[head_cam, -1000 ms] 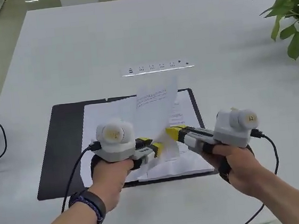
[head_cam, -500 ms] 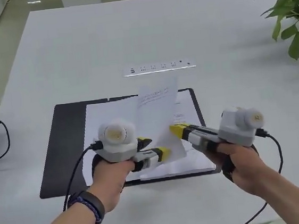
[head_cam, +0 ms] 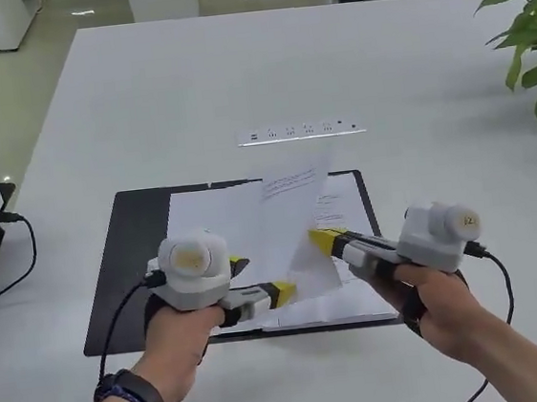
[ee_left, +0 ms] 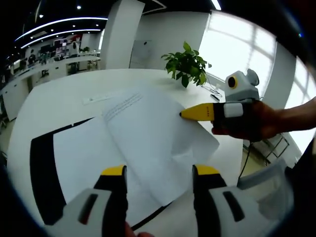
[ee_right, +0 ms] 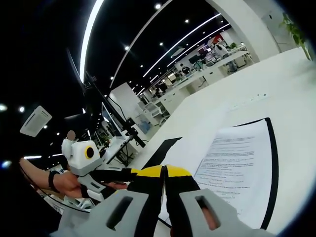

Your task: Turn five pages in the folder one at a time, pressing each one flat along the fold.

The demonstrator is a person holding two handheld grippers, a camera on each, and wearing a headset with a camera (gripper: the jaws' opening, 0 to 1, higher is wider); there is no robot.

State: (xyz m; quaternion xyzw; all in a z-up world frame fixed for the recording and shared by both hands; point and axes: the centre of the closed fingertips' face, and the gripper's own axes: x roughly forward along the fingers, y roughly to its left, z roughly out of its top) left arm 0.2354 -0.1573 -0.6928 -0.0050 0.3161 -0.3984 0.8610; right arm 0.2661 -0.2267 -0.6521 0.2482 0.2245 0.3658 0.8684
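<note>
Page (head_cam: 285, 223) mid-turn, pinched at its 3 o'clock edge by right tool (head_cam: 321, 242); left tool (ee_left: 159, 172) wide at 6 o'clock. Next: carry toward 9 o'clock across folder (head_cam: 126, 264), press fold.

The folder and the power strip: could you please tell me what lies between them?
Nothing; the head view shows bare white table between the folder and the power strip.

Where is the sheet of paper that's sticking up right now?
In the head view the lifted page stands over the middle of the open folder, its right edge pinched by the right gripper, with the left gripper open below it.
</note>
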